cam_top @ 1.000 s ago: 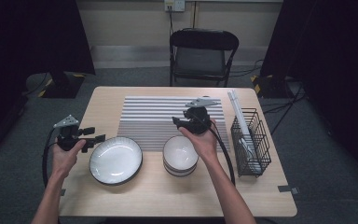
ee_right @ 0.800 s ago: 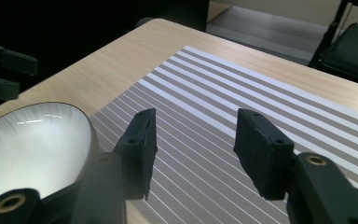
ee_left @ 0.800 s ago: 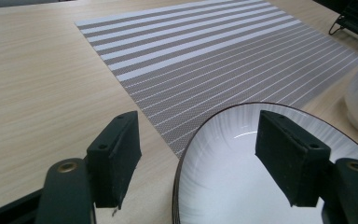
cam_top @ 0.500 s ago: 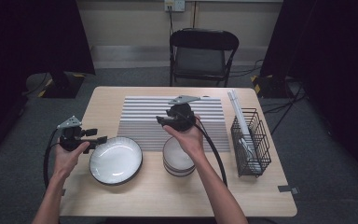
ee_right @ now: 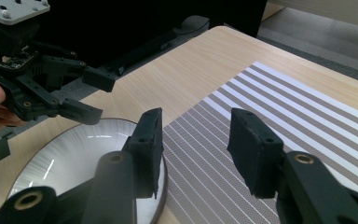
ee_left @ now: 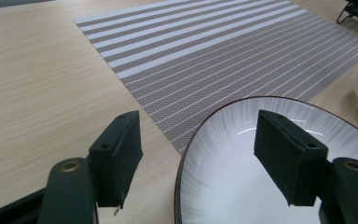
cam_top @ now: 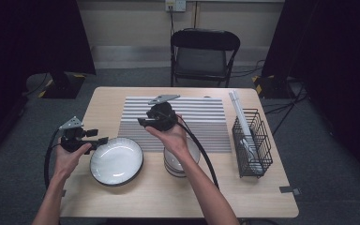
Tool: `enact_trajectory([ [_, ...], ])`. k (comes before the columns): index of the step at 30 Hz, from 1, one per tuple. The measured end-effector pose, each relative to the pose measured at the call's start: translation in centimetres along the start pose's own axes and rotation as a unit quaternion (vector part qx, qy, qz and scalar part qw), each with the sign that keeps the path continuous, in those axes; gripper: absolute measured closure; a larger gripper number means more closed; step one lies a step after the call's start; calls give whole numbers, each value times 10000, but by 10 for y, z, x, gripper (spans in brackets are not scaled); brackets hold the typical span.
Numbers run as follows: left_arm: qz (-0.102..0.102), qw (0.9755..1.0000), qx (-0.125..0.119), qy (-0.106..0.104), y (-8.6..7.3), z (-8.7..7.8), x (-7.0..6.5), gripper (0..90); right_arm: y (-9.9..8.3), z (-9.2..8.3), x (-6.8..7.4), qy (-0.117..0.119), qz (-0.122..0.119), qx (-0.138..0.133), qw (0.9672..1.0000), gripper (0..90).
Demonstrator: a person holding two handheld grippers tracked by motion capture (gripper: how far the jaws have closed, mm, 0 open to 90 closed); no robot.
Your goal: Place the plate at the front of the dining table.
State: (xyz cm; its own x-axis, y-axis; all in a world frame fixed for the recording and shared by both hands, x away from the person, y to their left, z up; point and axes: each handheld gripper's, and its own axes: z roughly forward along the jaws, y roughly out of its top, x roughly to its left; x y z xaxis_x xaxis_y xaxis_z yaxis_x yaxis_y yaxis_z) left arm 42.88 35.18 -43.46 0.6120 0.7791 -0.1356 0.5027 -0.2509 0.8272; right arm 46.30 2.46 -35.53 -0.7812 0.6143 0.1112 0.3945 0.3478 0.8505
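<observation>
1. Nearest the person, a white plate with a dark rim (cam_top: 116, 160) is seen lying flat on the table (cam_top: 122, 201), partly overlapping the near left corner of a striped placemat (cam_top: 187, 117).
2. The left hand-held gripper (cam_top: 101, 139) is held at the plate's left edge; its jaws are parted, the rim is seen between them in the left gripper view, and nothing is gripped.
3. A stack of white bowls (cam_top: 180, 159) is placed just right of the plate, under the right forearm.
4. The right hand-held gripper (cam_top: 143, 121) is held above the placemat, empty; its jaws have just been closing and remain apart.
5. A black wire rack (cam_top: 253, 140) is set at the table's right side.
6. A folding chair (cam_top: 204, 51) is seen beyond the table.
</observation>
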Motion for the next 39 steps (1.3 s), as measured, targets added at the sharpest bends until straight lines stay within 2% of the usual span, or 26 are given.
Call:
enact_trajectory([
  [2, -52, 10000, 7, 26, -1, 1, 0, 317, 1, 4, 2, 71, 45, -6, 10000, 553],
  [6, -23, 10000, 72, 33, -2, 1, 2, 318, 2, 11, 4, 170, 92, 34, 9998, 554],
  [17, -60, 10000, 58, 33, -3, 1, 3, 313, 7, 28, 14, 386, 56, 60, 9992, 560],
  [21, -53, 10000, 63, 44, -4, -1, 5, 319, 10, 37, 22, 477, -14, 132, 9988, 567],
  [23, -108, 9999, 10, 44, -5, -1, 6, 318, 10, 40, 23, 493, -20, 146, 9987, 567],
  [28, -81, 10000, 7, 56, -8, -2, 8, 314, 9, 50, 25, 572, 2, 272, 9980, 602],
  [30, -170, 9998, -40, -7, -8, -2, 9, 287, 8, 53, 26, 554, -7, 296, 9980, 618],
  [34, -174, 9998, 11, -5, -9, -2, 9, 297, 11, 57, 32, 635, 41, 282, 9976, 634],
  [35, -110, 9999, 16, 24, -9, -2, 9, 307, 12, 61, 35, 653, 23, 308, 9974, 643],
  [38, -168, 9999, -1, 2, -10, -3, 10, 327, 11, 67, 37, 676, 6, 365, 9970, 659],
  [39, -181, 9998, -6, 8, -10, -3, 10, 336, 9, 73, 38, 729, 51, 410, 9965, 660],
])
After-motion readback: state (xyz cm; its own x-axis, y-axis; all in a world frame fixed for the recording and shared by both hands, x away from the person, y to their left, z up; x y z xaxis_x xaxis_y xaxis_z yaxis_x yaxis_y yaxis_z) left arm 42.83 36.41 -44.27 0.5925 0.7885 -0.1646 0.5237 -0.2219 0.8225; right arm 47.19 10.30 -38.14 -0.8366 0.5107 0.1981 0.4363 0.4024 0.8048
